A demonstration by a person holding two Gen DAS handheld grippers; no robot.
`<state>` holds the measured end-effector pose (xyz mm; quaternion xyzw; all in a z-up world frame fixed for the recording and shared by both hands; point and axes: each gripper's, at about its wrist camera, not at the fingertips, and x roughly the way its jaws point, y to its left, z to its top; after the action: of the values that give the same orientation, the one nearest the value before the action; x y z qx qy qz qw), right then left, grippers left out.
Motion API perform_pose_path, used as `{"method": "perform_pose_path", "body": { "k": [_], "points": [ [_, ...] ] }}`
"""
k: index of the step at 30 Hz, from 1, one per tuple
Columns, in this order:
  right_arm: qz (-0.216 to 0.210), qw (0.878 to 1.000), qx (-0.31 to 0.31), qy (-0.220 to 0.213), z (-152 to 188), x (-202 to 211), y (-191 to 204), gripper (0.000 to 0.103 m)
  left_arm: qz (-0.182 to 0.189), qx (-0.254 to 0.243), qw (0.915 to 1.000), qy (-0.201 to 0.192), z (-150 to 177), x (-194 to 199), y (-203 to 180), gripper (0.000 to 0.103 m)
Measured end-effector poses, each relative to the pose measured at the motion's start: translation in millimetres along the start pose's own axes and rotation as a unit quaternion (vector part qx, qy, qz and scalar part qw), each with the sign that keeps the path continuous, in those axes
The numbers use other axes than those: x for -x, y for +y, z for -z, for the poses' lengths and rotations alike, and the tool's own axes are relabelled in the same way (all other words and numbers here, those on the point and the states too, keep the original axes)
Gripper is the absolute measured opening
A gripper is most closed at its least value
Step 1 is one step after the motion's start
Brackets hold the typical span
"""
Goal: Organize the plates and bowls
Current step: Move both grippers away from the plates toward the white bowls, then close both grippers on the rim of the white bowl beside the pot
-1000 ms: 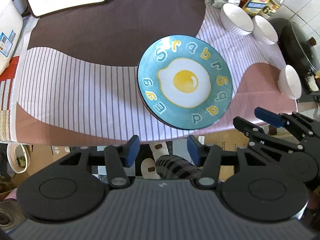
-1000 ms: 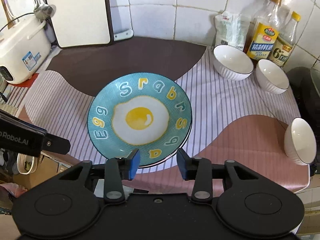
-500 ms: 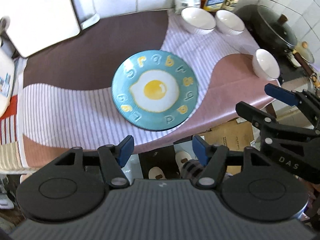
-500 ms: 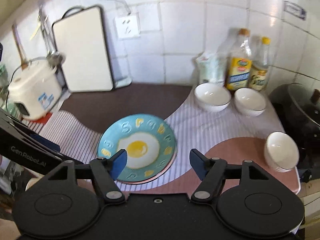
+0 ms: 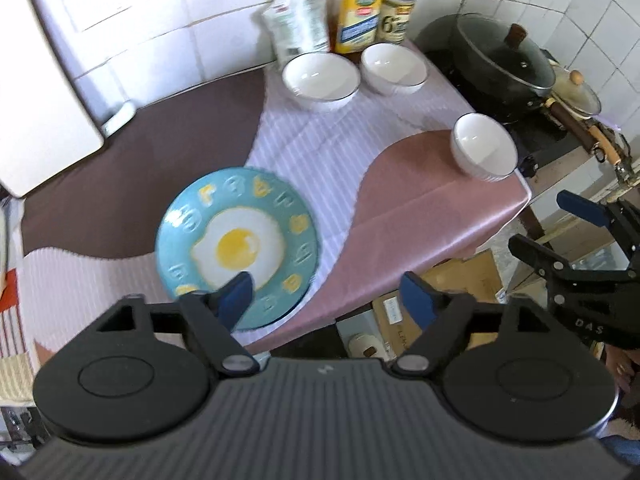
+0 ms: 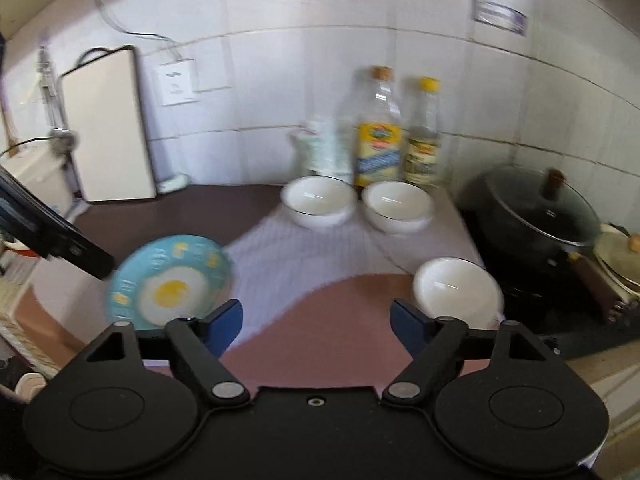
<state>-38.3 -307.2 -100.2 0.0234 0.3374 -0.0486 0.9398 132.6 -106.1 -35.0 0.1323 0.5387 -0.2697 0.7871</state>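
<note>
the left gripper (image 5: 327,294) hangs off the near edge of the table (image 5: 420,216), its jaws spread wide and having just been opening, with nothing between them. the right gripper (image 6: 316,322) is likewise released, its jaws having just been opening, empty, over the pink part of the cloth. the blue egg plate (image 5: 236,246) lies flat on the striped cloth near the front edge, free of both grippers. further right, a lone white bowl (image 5: 482,148) sits near the table's right edge, apart from the plate. at the back, two more white bowls (image 5: 320,80) stand side by side, just in front of the oil bottles (image 6: 378,136) by the tiled wall. a lidded black pan (image 5: 502,64) sits on the stove to the right
</note>
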Motion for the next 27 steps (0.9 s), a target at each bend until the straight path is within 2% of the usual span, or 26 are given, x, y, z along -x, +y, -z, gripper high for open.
{"method": "perform_pose_path", "body": {
  "k": [4,6,10,14,17,20,24,27],
  "points": [
    [0.018,1.0,-0.004,0.007,5,-10,-42,0.086,-0.001,-0.002,1.0,-0.004,-20,-15,-29,0.086],
    [0.026,1.0,0.001,0.01,5,-17,-61,0.09,0.003,-0.001,0.9999,-0.01,-28,-22,-42,0.09],
    [0.023,0.999,0.02,0.014,13,-38,-95,0.094,0.0,-0.007,0.9997,-0.023,-42,-43,-71,0.093],
    [0.012,0.999,0.027,0.019,27,-64,-124,0.095,0.008,0.001,0.9997,-0.025,-54,-76,-94,0.094],
    [-0.005,1.0,0.025,0.0,46,-86,-142,0.095,0.009,-0.003,0.9993,-0.037,-59,-108,-111,0.094],
    [0.01,1.0,0.026,-0.012,63,-109,-151,0.095,0.006,-0.003,0.9991,-0.041,-63,-140,-124,0.094],
    [-0.002,0.999,0.035,-0.01,74,-139,-160,0.095,0.034,0.015,0.9978,-0.055,-73,-168,-137,0.092],
    [-0.013,0.998,0.053,-0.021,76,-150,-159,0.095,0.079,0.04,0.9944,-0.057,-82,-188,-145,0.092]
  ]
}}
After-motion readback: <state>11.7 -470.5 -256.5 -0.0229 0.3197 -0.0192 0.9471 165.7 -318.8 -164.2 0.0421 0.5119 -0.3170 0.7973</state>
